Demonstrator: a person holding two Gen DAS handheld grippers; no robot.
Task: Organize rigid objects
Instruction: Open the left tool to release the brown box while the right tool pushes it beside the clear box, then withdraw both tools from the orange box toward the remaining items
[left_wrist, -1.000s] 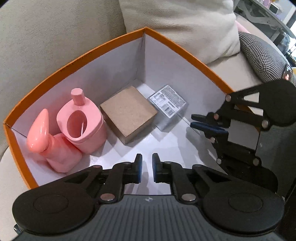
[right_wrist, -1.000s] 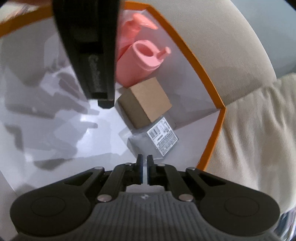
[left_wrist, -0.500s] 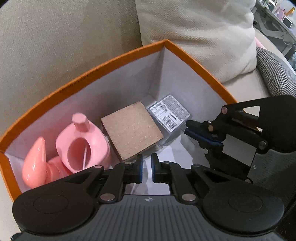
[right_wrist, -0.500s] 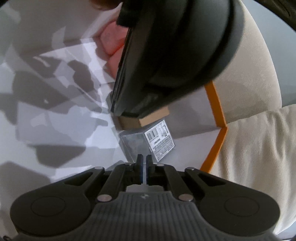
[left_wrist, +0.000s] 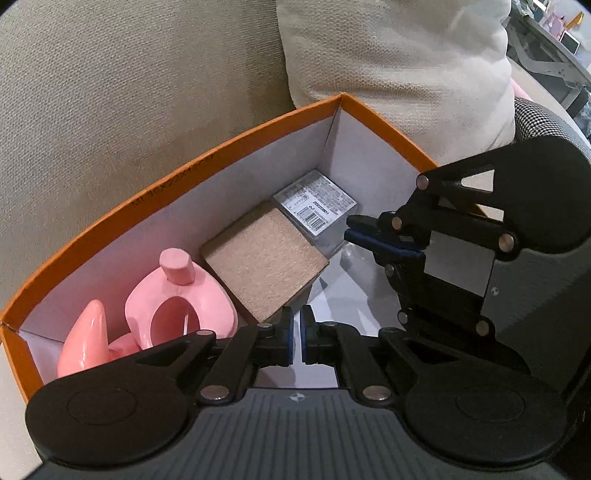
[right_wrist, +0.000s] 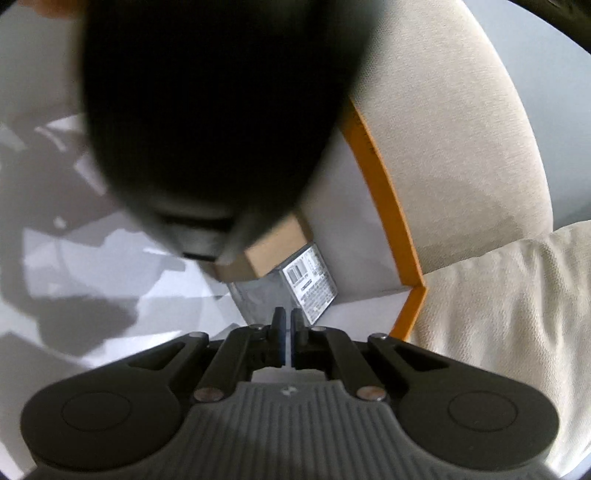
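Observation:
An orange-rimmed box with white inside stands on a sofa. In it lie a pink bottle, a pink cup-like piece, a brown cardboard block and a clear case with a barcode label. My left gripper is shut and empty above the box's near side. My right gripper is shut and empty, its tips next to the clear case. In the right wrist view the right gripper faces the clear case and the block.
A beige sofa back and a cream cushion stand behind the box. A checked cushion lies at the right. In the right wrist view the left gripper's dark body blocks most of the box.
Both views have pulled back and up from the box. The left gripper's body now fills more of the right wrist view. Both grippers stay shut.

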